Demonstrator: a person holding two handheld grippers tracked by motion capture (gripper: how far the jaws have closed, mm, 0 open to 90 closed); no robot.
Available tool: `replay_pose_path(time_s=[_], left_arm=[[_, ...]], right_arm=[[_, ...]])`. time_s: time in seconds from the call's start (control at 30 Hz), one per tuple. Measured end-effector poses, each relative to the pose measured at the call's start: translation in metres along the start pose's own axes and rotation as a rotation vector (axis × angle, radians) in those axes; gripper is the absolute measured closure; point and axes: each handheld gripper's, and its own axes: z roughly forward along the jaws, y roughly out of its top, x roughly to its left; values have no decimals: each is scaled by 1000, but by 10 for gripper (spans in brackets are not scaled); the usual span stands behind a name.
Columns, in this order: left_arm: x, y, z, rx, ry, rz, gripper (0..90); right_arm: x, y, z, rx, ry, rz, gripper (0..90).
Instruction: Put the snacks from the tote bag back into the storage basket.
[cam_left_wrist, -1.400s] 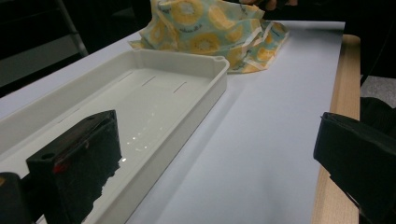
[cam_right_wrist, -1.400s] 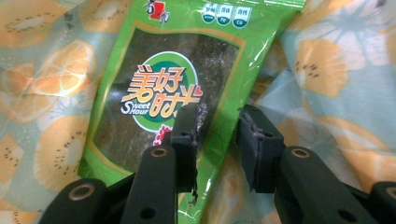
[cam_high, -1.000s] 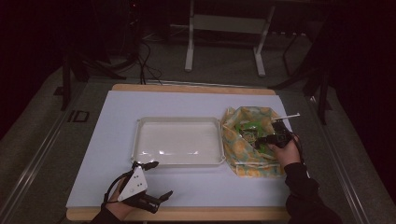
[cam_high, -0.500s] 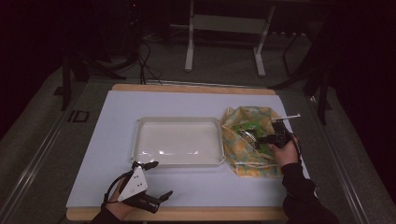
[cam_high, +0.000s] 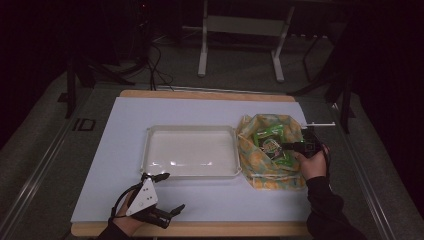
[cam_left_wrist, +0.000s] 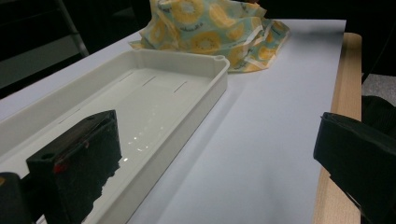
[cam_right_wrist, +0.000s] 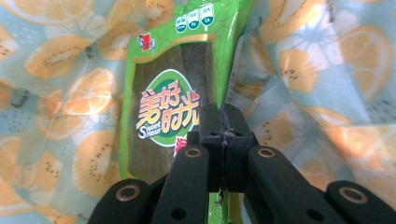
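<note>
Looking from the high view, the right gripper (cam_high: 289, 146) reaches into the fruit-print bag (cam_high: 267, 172) at the right of the white tray (cam_high: 192, 172), on the green packet (cam_high: 270, 146). The left gripper (cam_high: 166, 194) rests near the table's front edge, its jaws wide apart. From the left gripper view, the jaws stand spread with nothing between them, beside the tray (cam_left_wrist: 196, 112). From the right gripper view, the jaws are pressed together on the packet's (cam_right_wrist: 159, 93) edge, inside the bag (cam_right_wrist: 317, 88).
</note>
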Motion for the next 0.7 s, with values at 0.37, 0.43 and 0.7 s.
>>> replay_pose_path(time_s=[0.37,0.43,0.7], left_arm=[[0,0,0,-1,5,4,13],[1,0,0,-2,7,-2,13],[0,0,0,0,6,3,13]], right_arm=[[2,1,-23,-79,12,2,893],[3,1,-27,-87,12,0,892],[2,3,-40,-136,26,14,892]])
